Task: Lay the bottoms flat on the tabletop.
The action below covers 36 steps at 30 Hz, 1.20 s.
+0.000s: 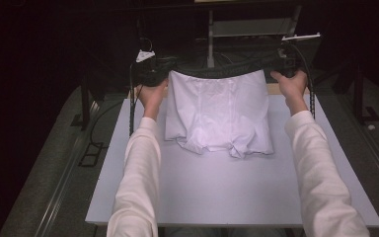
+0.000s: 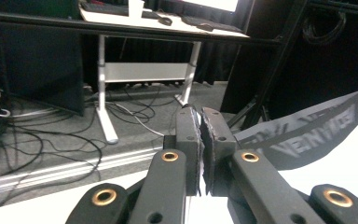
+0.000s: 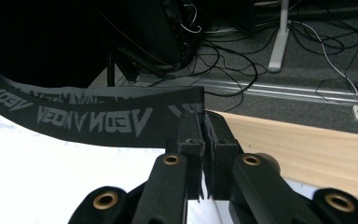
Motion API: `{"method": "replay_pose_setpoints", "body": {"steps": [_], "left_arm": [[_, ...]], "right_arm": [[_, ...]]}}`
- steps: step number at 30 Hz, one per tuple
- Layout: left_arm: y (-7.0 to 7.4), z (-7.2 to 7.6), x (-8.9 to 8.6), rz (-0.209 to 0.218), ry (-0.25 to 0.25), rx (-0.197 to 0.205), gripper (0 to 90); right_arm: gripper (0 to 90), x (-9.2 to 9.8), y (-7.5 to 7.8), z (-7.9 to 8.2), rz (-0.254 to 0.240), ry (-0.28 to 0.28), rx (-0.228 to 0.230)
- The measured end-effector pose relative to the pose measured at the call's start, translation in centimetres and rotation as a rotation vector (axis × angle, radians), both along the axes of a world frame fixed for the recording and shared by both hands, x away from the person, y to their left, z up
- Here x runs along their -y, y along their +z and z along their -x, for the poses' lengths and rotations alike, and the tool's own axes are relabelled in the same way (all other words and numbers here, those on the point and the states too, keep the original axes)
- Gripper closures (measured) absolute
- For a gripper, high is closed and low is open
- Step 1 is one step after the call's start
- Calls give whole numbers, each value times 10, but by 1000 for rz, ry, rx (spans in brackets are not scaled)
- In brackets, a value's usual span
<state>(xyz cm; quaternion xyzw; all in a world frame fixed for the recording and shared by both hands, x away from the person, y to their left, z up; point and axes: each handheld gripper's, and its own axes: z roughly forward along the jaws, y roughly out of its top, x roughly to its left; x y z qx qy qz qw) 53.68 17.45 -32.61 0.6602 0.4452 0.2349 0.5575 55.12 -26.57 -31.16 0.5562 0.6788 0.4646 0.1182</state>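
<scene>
- Both hand-held grippers are clamped on the same garment: the left gripper [image 1: 150, 74] pinches one end of its waistband, the right gripper [image 1: 288, 61] the other end, each with jaws closed tight on the fabric, as both gripper views show.
- Beneath them, the flat pale grey rectangular table top [image 1: 227, 192] carries the work, with a strip of bare wood [image 3: 303, 154] at its far edge.
- On it, the white cotton boxer shorts with a black lettered elastic waistband [image 1: 217, 113] hang from the two grips at the table's far end, waist raised and stretched wide, leg ends [image 1: 227, 145] bunched and resting on the surface.
- Closer in, the black waistband [image 3: 93, 116] runs taut from the right jaws across the right gripper view, and sags slightly between the hands in the high view.
- Progress, as I judge it: the pick-up and spreading look done; laying the shorts flat, smoothing the crumpled legs and any folding remain.
- Hard to make out: the waistband lettering is mirrored or partly cut off, the left jaws' bite on the cloth is mostly hidden behind the gripper's own linkage, and the room beyond the table is very dark.
</scene>
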Motion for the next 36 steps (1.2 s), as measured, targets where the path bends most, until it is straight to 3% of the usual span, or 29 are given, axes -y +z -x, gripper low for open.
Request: {"method": "replay_pose_setpoints", "body": {"steps": [2, 4, 6, 9, 11, 15, 19, 23, 27, 31, 33, 35, 36], "left_arm": [[-11, -3, -3, 20, 16, -52, 824], [-31, -5, -10, 127, 31, -129, 670], [-54, -4, -16, 195, 30, -177, 611], [-81, 4, -23, 193, 33, -194, 550], [-94, 11, -28, 220, 23, -209, 489], [-105, 27, -32, 234, -15, -206, 412], [-108, 43, -30, 242, -59, -192, 328], [-108, 58, -25, 239, -82, -180, 258], [-107, 70, -22, 213, -110, -171, 207], [-109, 81, -21, 198, -147, -164, 118], [-107, 83, -20, 173, -145, -190, 17], [-109, 88, -20, 177, -152, -196, 0], [-109, 90, -21, 183, -153, -201, 0]], "right_arm": [[833, 2, -12, -5, -5, 6, -43], [688, 4, -31, -7, -14, -19, -97], [611, 5, -53, -3, -1, -36, -121], [593, 6, -87, 7, 9, -5, -156], [571, 6, -106, 16, 16, 14, -160], [519, 9, -130, 35, -10, 23, -151], [488, 9, -131, 47, -24, 47, -126], [435, 3, -122, 60, -22, 67, -88], [372, -3, -117, 74, -5, 95, -61], [180, -4, -117, 85, 4, 122, -62], [94, -4, -119, 92, -3, 141, -70], [0, -4, -121, 100, 13, 144, -69], [0, -4, -122, 104, 35, 139, -71]]}}
